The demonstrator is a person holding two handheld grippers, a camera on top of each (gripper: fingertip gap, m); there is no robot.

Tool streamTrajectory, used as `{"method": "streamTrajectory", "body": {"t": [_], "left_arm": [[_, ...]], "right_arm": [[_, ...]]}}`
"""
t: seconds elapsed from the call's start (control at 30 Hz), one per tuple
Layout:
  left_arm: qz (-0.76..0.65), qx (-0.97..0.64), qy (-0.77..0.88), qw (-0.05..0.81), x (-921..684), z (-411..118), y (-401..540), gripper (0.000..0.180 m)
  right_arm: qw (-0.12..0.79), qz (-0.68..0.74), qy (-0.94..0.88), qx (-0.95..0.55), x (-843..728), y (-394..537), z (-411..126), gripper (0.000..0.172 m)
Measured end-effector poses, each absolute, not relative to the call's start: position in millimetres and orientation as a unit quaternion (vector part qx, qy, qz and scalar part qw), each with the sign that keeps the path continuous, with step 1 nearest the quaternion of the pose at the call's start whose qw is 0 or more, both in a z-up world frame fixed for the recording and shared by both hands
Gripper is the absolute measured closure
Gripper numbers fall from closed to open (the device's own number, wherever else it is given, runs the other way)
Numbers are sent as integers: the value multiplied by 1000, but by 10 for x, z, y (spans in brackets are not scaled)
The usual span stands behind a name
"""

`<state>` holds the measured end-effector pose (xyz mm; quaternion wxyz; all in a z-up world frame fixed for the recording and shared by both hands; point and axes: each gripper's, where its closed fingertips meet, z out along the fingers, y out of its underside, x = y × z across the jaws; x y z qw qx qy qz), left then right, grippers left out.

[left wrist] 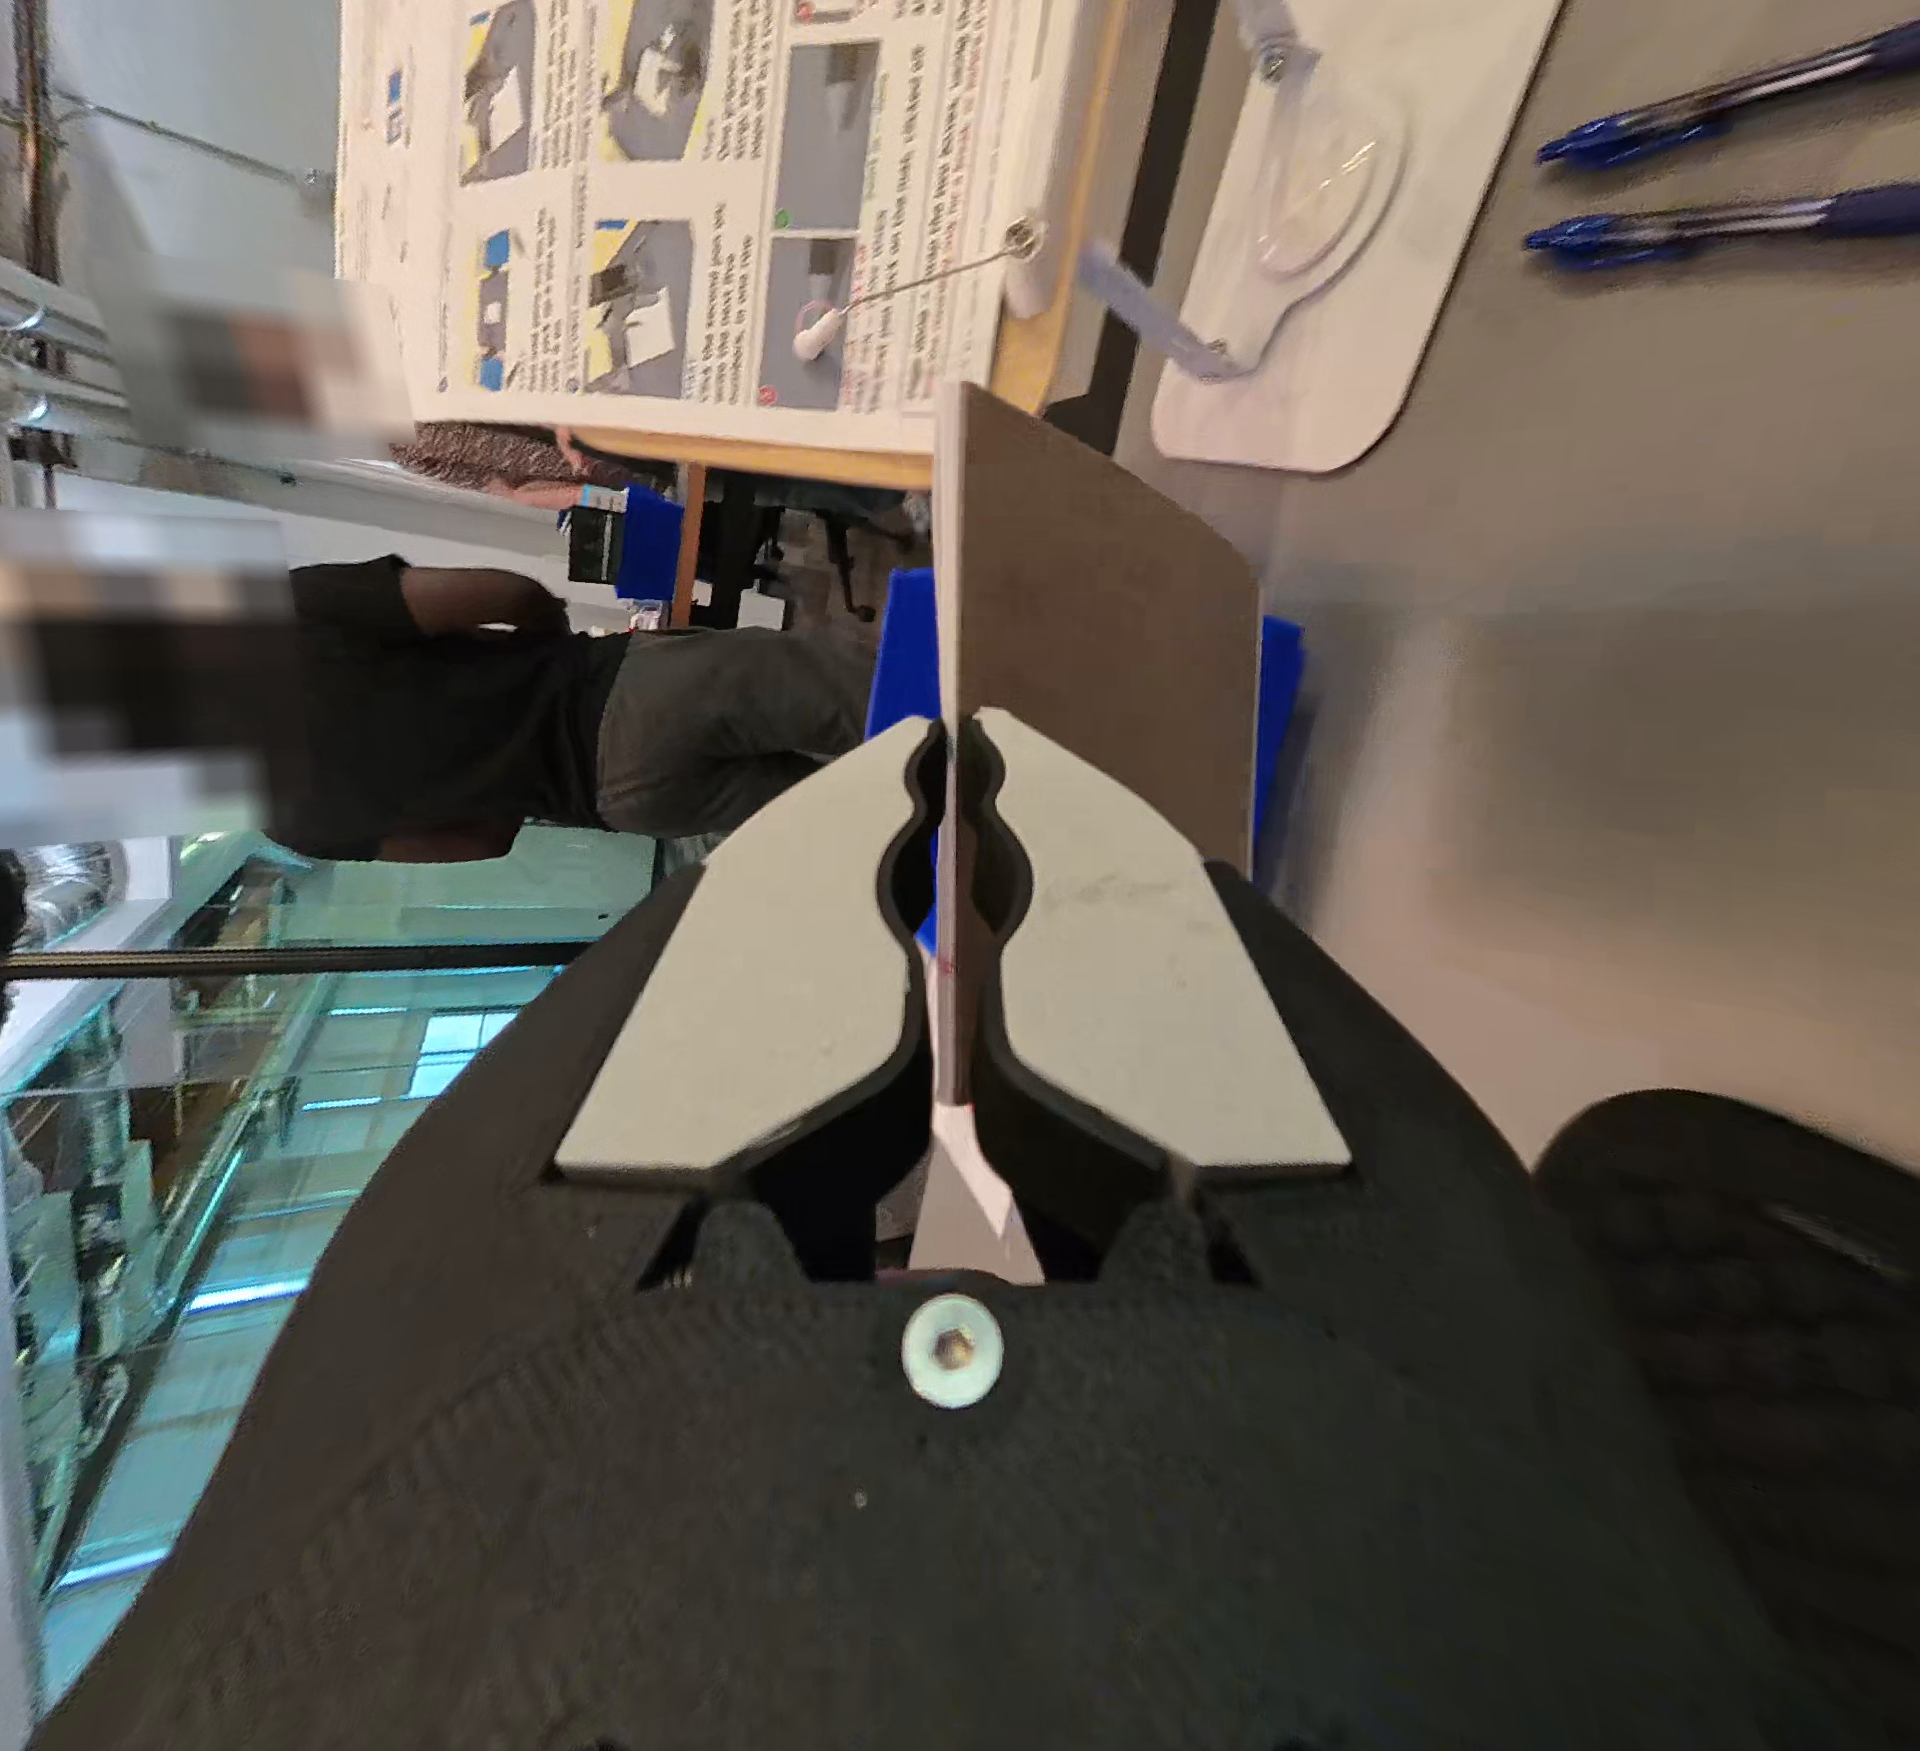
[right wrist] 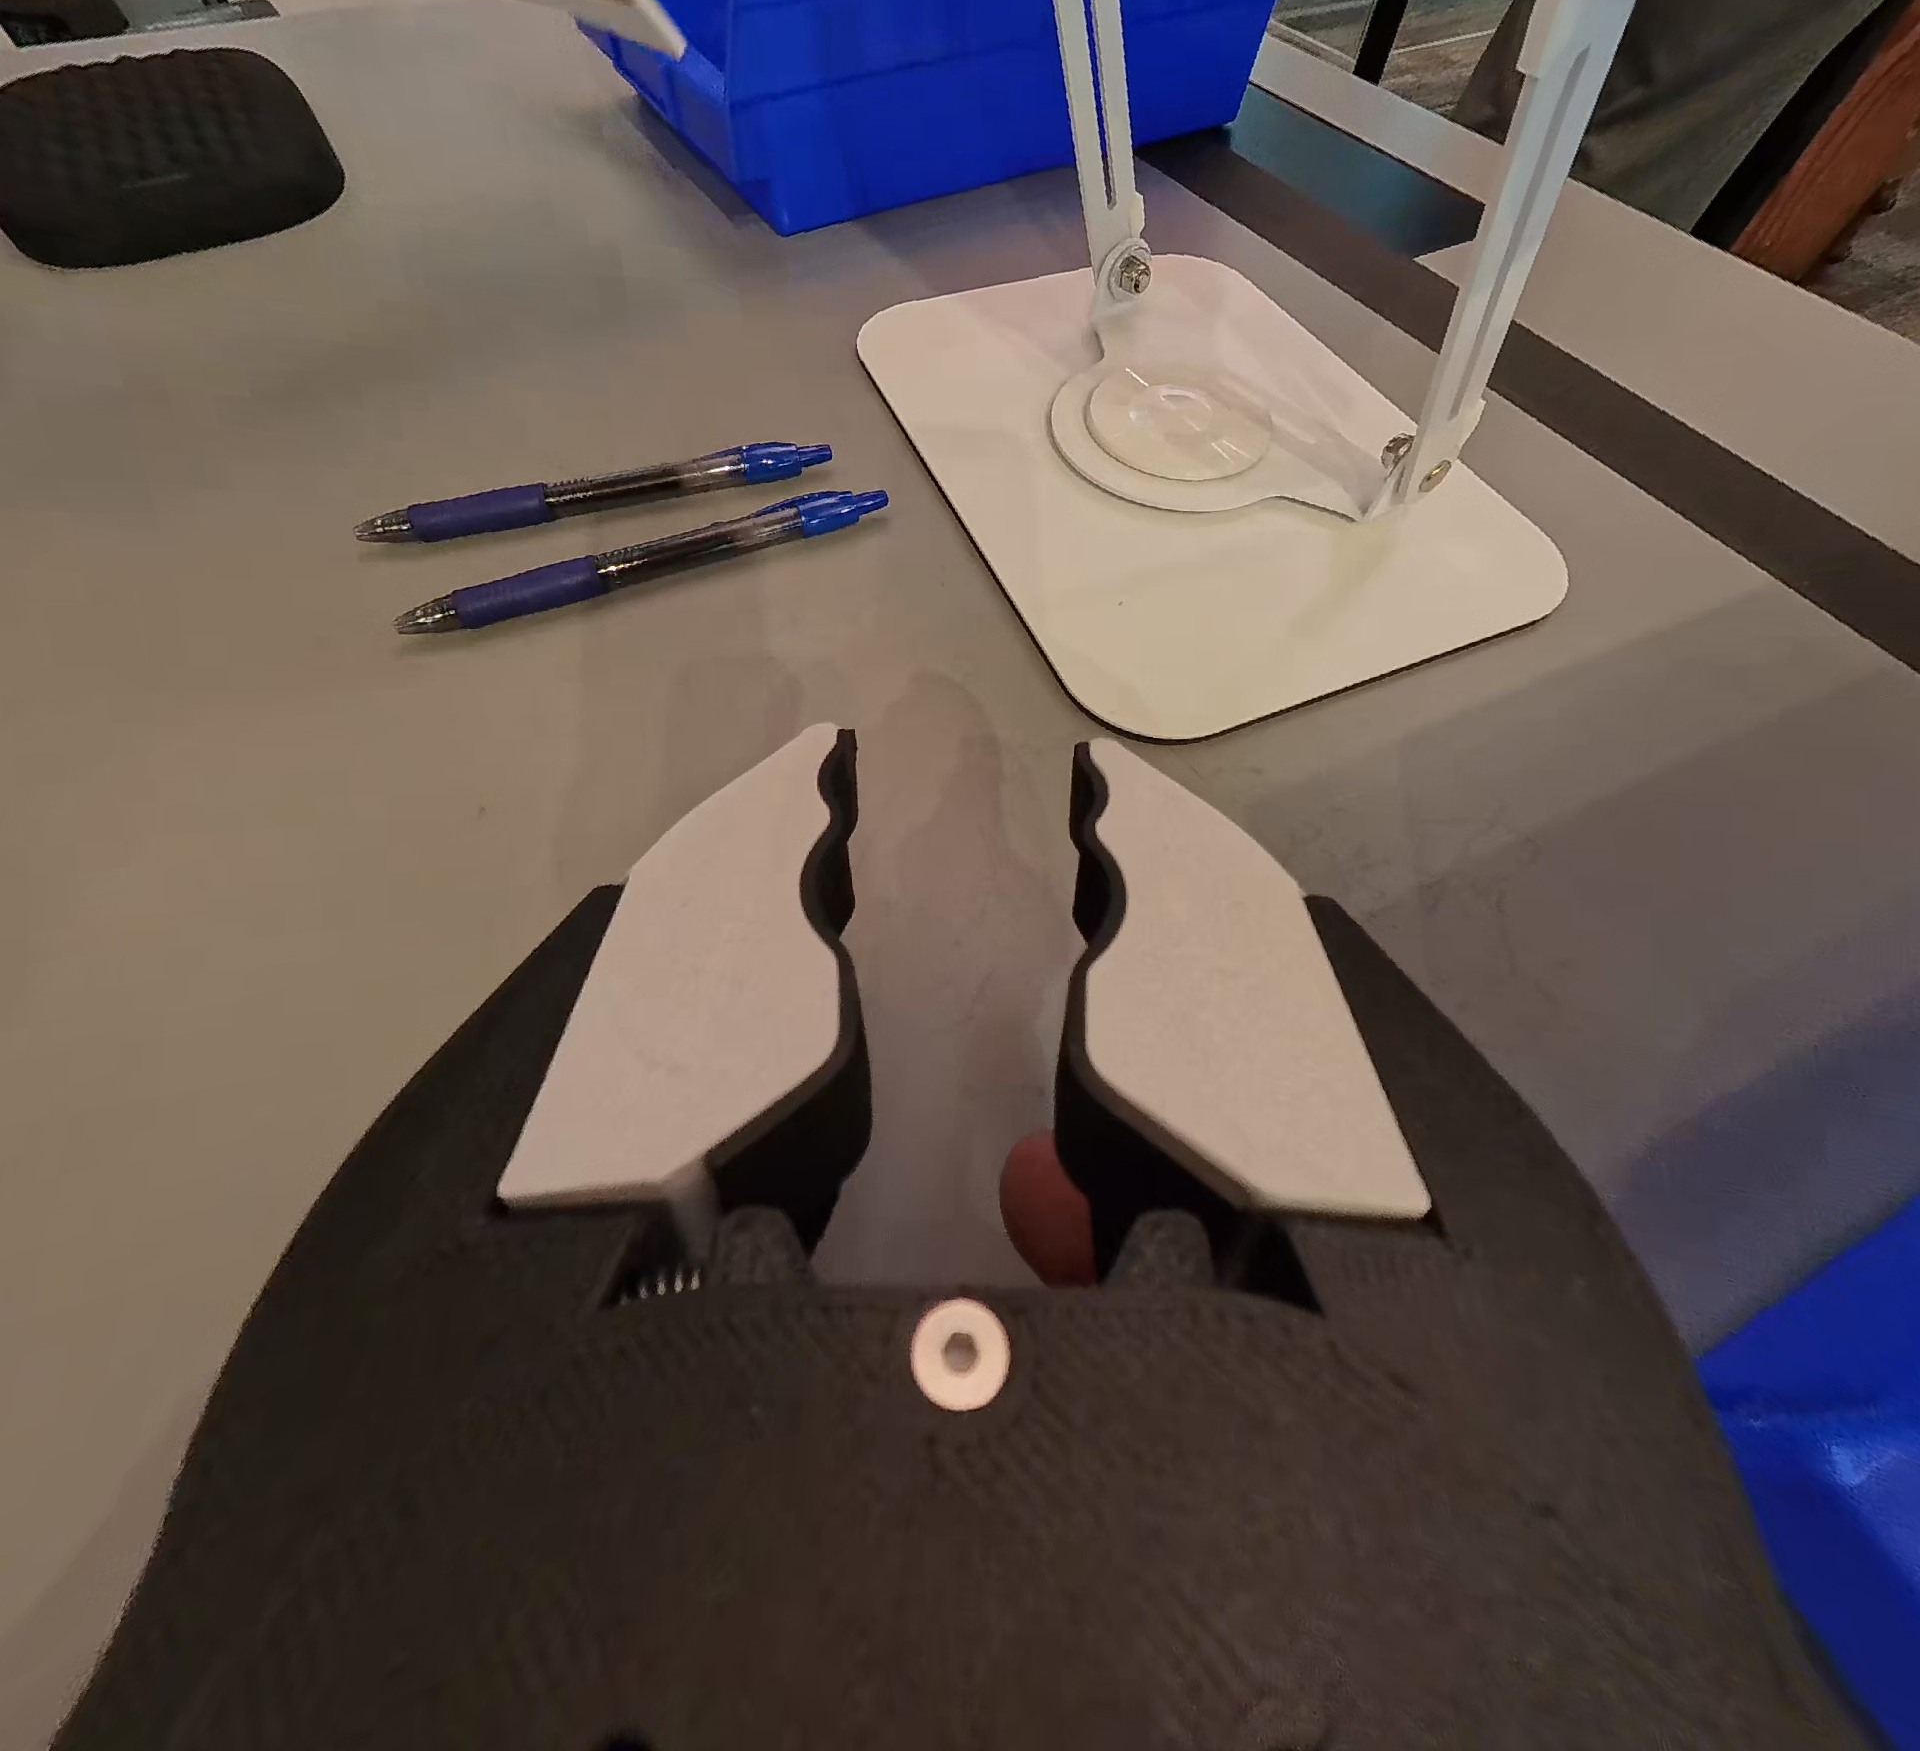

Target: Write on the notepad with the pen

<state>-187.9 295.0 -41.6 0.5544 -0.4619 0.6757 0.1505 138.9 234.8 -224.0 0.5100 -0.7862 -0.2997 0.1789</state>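
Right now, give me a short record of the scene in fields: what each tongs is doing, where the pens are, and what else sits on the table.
left tongs: shut on the notepad, held on edge off the table
right tongs: open, nothing between the pads, over bare table
pens: two blue ones, side by side on the table, ahead and left of the right tongs, untouched
bin: blue, at the far side
stand: white base plate, right of the pens
pad: black, far left
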Motion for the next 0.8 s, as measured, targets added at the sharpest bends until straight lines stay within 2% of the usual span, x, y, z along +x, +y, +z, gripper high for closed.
{"method": "streamTrajectory", "body": {"t": [0.53, 0.77, 0.8], "left_arm": [[93, -423, 735, 522, -1588, -1478, 2163, 178], [39, -433, 787, 438, -1682, -2219, 1873, 176], [24, -450, 787, 422, -1721, -2286, 1863, 164]], "right_arm": [[509, 171, -304, -787, 1383, 2350, -2254, 132], [507, 166, -309, -787, 1372, 2347, -2266, 132], [507, 165, -309, -787, 1372, 2346, -2266, 132]]}}
